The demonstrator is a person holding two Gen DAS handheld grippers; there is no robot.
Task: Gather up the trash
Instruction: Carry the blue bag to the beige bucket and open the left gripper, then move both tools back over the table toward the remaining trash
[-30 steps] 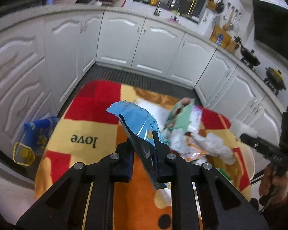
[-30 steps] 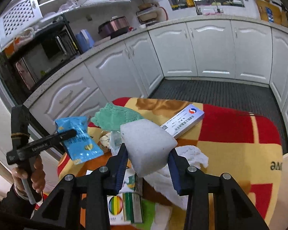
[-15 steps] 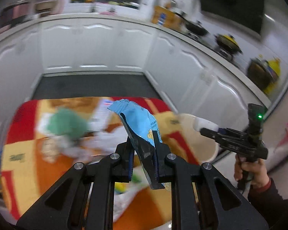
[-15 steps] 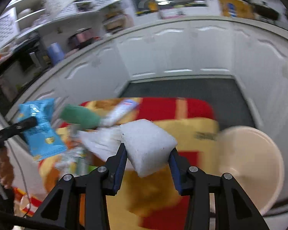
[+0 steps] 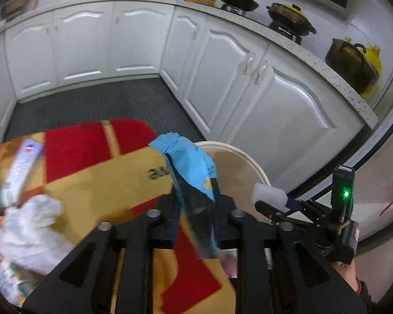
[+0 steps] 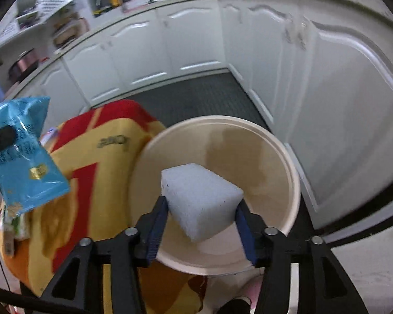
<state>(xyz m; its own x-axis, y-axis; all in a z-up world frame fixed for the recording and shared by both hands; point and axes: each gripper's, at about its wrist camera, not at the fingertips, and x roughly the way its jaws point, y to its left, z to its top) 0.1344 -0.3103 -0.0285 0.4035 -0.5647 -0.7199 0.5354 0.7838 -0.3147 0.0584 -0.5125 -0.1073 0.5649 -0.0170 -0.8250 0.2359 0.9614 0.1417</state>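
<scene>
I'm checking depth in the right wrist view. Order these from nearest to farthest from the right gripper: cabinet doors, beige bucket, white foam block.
1. white foam block, between the jaws of the right gripper, which are opening.
2. beige bucket, directly below and ahead.
3. cabinet doors, across the dark floor, at the back.

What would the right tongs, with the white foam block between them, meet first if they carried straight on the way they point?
Most likely the inside of the beige bin: the right tongs, opening around the white foam block, point down into it, though depth is unclear.
</scene>
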